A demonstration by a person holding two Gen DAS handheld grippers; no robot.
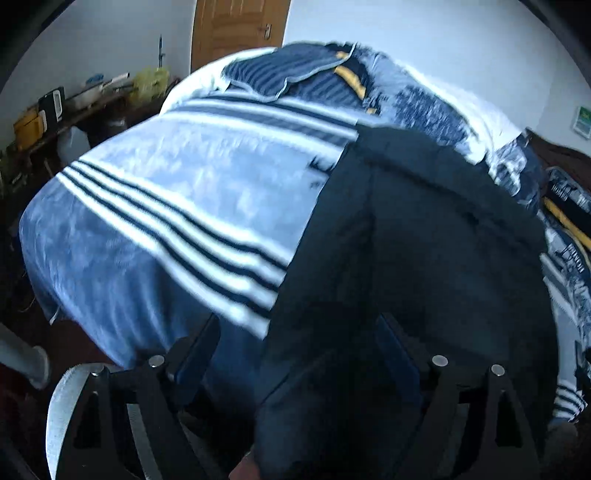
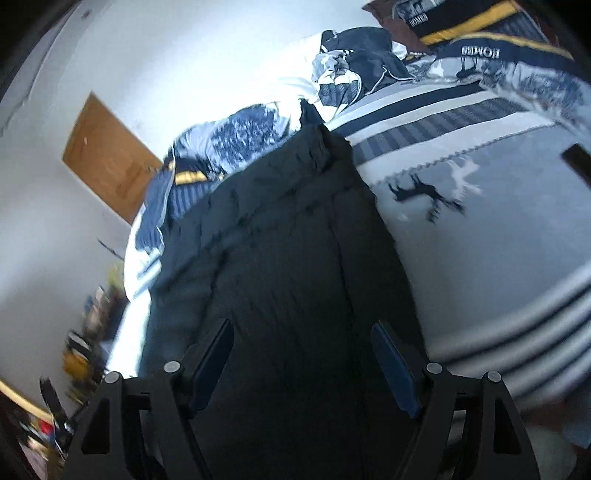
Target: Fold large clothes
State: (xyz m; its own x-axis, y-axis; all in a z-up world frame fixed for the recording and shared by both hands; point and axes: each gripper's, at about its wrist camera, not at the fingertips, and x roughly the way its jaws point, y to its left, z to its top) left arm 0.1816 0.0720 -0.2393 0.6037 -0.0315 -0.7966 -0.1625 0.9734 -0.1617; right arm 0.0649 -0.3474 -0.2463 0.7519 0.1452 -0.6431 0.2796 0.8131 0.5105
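White walls and a wooden door (image 1: 236, 29) sit behind the bed (image 1: 166, 206) with its blue-and-white striped blanket, and there's a cluttered worktop (image 1: 74, 107) off to the side. From my left wrist view, the dark garment (image 1: 424, 240) lies in a long strip on the bed, running away from me along the blanket's striped part; my left gripper (image 1: 295, 350) hovers over its near end, jaws wide apart with nothing pinched, one finger over the blanket and the other over the dark cloth. From the right wrist view it's the same garment (image 2: 295, 240), laid out lengthwise toward the pillows (image 2: 354, 62) and rumpled bedding at the head of the bed; my right gripper (image 2: 303, 354) has its jaws spread too, both fingers above the fabric and not gripping it. Everything's a bit blurry, so I can't make out seams. My guess is it's soft and floppy, thick-ish and fairly heavy, so it'll sag if lifted from one spot. I'd grab the two near corners or the outer edges, pinching a good bunch of layers.
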